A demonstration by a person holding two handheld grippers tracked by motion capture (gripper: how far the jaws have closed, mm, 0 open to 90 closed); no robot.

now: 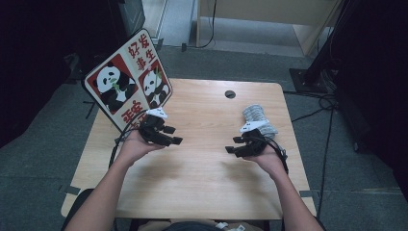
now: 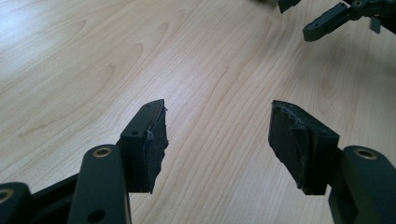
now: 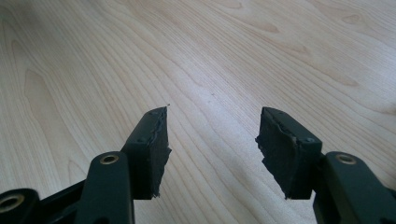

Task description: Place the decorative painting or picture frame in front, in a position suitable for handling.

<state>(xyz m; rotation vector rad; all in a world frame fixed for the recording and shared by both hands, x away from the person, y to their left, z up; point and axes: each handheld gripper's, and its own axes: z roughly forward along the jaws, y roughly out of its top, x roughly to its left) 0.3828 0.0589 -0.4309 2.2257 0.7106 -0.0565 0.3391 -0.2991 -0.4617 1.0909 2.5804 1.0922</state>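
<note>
A lab-like recording room: a bare wooden table [image 1: 202,159] on grey carpet [image 1: 43,159], dark curtains [image 1: 29,57] left of the left gripper [image 1: 174,135], cables [image 1: 317,110] and a stand base [image 1: 310,79] beyond the right gripper [image 1: 233,145].

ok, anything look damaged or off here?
Yes: the pads on both claws look torn and ragged, left claw and right claw. Also, the panda sign leans tilted past the table's far-left corner.

The table [image 1: 202,159] is pale wood-grain, smooth with a soft sheen. Both the left gripper [image 2: 217,140] and right gripper [image 3: 212,140] are matt black plastic with brass-coloured rivets; their pads [image 2: 156,140] look rough and torn. Behind the table's left corner, the panda board [image 1: 127,79] is glossy
</note>
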